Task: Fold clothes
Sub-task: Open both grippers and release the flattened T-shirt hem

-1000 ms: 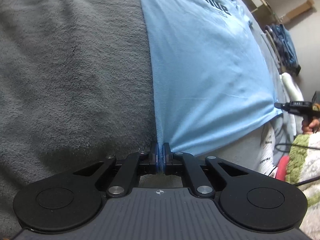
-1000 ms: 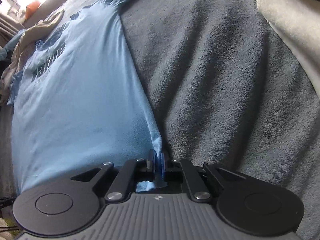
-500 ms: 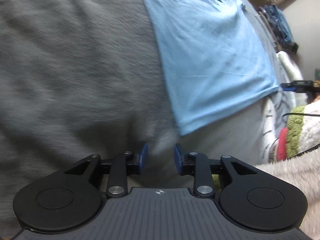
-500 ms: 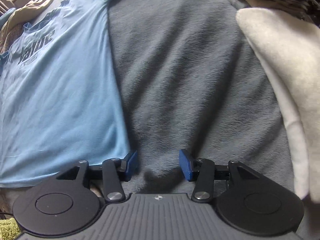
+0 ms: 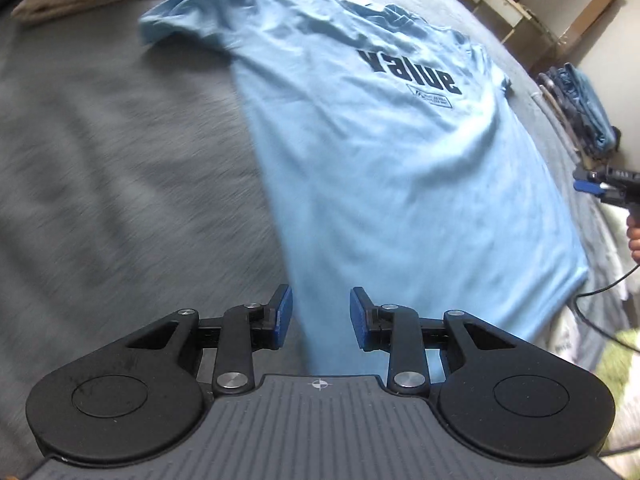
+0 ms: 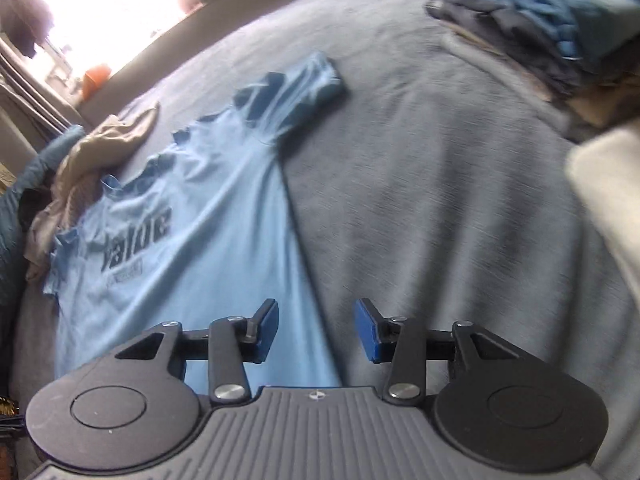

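A light blue T-shirt (image 5: 380,160) printed with "value" lies spread flat, print up, on a grey fleece blanket (image 5: 120,160). My left gripper (image 5: 320,310) hovers open above the shirt's near left edge, with nothing between its blue pads. In the right wrist view the same T-shirt (image 6: 192,260) lies to the left. My right gripper (image 6: 316,326) hangs over the shirt's right edge near the hem, its jaws closing a little on nothing. At the far right of the left wrist view, my right gripper (image 5: 588,182) shows beside the hem, held by a hand (image 5: 634,236).
The grey blanket (image 6: 440,200) reaches right of the shirt. A heap of dark and blue clothes (image 6: 540,20) lies at the back right and a white fleece (image 6: 600,208) at the right edge. A beige garment (image 6: 100,148) touches the collar side. A black cable (image 5: 600,288) trails off the bed.
Both grippers were shut on the shirt's hem corners. They opened, let the cloth go and drew up and back. The shirt now lies flat.
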{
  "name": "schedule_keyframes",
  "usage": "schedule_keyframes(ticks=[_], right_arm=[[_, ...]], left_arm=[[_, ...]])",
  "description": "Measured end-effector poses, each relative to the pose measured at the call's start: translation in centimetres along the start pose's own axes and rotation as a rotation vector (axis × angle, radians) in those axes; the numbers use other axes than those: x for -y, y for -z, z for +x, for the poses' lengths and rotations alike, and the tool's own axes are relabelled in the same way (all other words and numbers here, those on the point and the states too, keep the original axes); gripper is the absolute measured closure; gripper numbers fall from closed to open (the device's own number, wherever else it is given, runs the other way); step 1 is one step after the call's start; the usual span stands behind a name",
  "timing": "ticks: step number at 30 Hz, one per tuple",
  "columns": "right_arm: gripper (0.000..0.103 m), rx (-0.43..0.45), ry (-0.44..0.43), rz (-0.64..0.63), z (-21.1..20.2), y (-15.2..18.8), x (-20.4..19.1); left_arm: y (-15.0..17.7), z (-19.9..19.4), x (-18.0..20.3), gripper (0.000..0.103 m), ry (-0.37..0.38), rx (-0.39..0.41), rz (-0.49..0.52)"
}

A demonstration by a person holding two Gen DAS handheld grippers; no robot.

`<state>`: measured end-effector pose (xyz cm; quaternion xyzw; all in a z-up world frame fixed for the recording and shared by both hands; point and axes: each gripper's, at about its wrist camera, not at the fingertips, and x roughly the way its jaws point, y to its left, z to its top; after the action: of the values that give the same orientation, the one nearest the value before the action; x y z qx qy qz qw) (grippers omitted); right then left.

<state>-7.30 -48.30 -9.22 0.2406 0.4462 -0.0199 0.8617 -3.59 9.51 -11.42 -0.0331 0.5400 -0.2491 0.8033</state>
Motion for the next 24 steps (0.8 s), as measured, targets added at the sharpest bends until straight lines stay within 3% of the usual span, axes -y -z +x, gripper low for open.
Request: schedule_keyframes(ticks=[5, 7, 8, 11, 18, 21, 24], right_arm=[[0.066, -0.014, -0.013, 0.042, 4.3, -1.2, 0.2], [0.098, -0.052, -0.015, 0.060, 5.5, -1.0, 0.5], [0.100, -0.045, -0.012, 0.059, 5.3, -0.8, 0.5], [0.101, 0.013, 0.008, 0.059, 4.3, -0.1, 0.6], [0.097, 0.043, -0.015, 0.196, 3.8, 0.0, 2.5], [0.096, 0.111, -0.001, 0.116, 1.9, 0.0, 0.8], [0.096, 0.092, -0.027, -0.053, 1.5, 0.1, -2.6]], left_arm=[[-1.3, 2.3, 1.4, 0.072, -0.038, 0.016, -0.010], [-1.3, 2.6, 1.3, 0.072, -0.039, 0.025, -0.018], [-1.3, 2.7, 1.1, 0.072, -0.034, 0.026, -0.024], [-1.0, 2.6, 0.6, 0.072, -0.017, 0.032, -0.041], [-1.1, 2.6, 0.0, 0.072, 0.013, 0.034, -0.058], [-0.8, 2.5, -0.3, 0.072, 0.029, 0.043, -0.070], [-0.5, 2.4, -0.6, 0.072, 0.045, 0.058, -0.082]])
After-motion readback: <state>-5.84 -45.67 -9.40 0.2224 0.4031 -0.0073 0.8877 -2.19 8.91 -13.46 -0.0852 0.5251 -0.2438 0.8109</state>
